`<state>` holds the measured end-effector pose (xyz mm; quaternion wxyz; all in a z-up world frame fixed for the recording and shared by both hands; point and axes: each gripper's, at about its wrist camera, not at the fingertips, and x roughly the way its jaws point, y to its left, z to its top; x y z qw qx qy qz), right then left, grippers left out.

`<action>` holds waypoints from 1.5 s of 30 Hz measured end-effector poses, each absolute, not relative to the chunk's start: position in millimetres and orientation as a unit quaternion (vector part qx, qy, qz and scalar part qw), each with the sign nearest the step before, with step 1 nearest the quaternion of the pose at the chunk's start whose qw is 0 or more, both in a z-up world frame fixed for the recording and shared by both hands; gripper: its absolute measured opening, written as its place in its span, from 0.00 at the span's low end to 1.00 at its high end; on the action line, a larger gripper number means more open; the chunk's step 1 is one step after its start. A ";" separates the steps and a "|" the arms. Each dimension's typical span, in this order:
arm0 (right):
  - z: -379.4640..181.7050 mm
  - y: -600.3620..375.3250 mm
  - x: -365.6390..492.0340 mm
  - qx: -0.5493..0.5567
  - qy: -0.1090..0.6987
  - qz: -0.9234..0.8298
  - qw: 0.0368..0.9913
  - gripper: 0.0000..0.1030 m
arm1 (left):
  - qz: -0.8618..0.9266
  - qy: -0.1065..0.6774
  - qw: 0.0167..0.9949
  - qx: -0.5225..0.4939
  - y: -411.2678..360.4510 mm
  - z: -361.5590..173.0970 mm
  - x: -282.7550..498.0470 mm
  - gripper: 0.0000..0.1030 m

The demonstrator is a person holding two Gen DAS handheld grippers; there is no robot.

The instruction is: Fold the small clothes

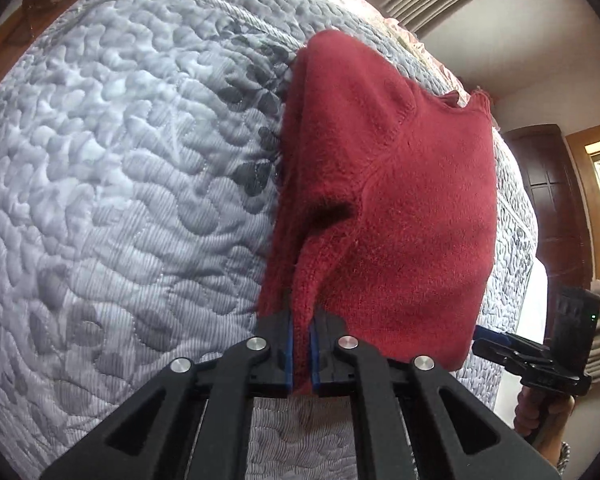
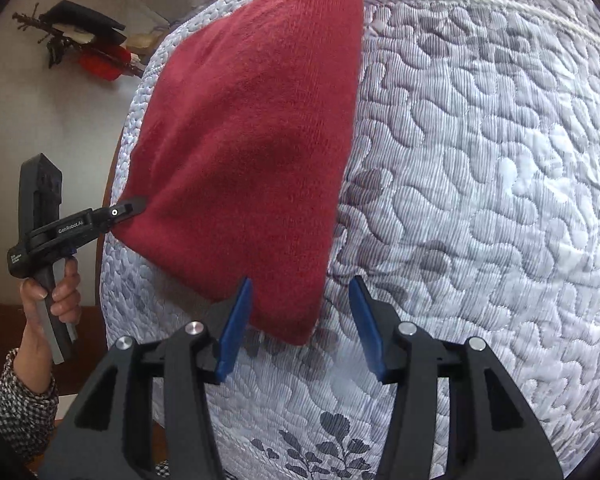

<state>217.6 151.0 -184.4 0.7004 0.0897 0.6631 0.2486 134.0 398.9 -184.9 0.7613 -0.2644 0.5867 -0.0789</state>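
Quilted bedspread (image 1: 100,200) beneath red sweater (image 1: 400,220).

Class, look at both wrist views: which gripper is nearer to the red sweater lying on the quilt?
Left. The left gripper is shut on an edge of the red sweater, touching it. The right gripper is open, its fingers straddling the sweater's near corner without pinching it, over the quilt.
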 end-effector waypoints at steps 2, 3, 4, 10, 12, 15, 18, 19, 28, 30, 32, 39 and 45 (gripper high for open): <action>-193.4 154.5 217.8 0.099 0.671 0.250 0.691 0.50 | -0.081 0.582 0.764 -0.268 397.2 -181.1 136.7 0.06; -197.4 157.2 217.5 0.102 0.675 0.252 0.686 0.49 | -0.084 0.579 0.766 -0.267 395.5 -177.6 137.7 0.06; -198.5 159.4 216.0 0.105 0.675 0.256 0.684 0.41 | -0.087 0.576 0.770 -0.260 392.7 -172.6 139.3 0.06; -208.3 164.0 211.3 0.093 0.689 0.227 0.682 0.24 | -0.092 0.587 0.773 -0.224 385.3 -182.2 144.8 0.07; -217.0 170.5 209.9 0.073 0.697 0.219 0.679 0.24 | -0.091 0.591 0.772 -0.215 381.4 -191.2 146.6 0.07; -212.0 176.6 210.9 0.061 0.696 0.222 0.680 0.27 | -0.092 0.592 0.775 -0.202 374.6 -186.8 150.0 0.11; -195.6 176.9 214.6 0.048 0.685 0.228 0.690 0.39 | -0.104 0.594 0.774 -0.190 372.0 -170.0 151.6 0.32; -185.8 174.4 218.5 0.043 0.675 0.231 0.700 0.39 | -0.098 0.592 0.778 -0.185 375.5 -163.4 150.9 0.44; -147.2 153.0 291.1 0.043 0.618 0.204 0.758 0.46 | -0.084 0.546 0.811 -0.191 403.6 -133.2 246.2 0.64; -148.4 151.4 304.5 0.048 0.613 0.204 0.762 0.46 | -0.085 0.552 0.805 -0.198 401.1 -142.7 272.4 0.64; -150.0 151.0 316.4 0.049 0.610 0.203 0.764 0.48 | -0.092 0.556 0.800 -0.204 399.0 -151.7 292.2 0.64; -161.7 159.3 333.6 0.042 0.609 0.207 0.765 0.48 | -0.096 0.570 0.794 -0.187 378.6 -174.9 316.2 0.41; -164.1 163.9 337.0 0.051 0.607 0.212 0.764 0.48 | -0.074 0.530 0.822 -0.193 385.6 -157.9 306.6 0.14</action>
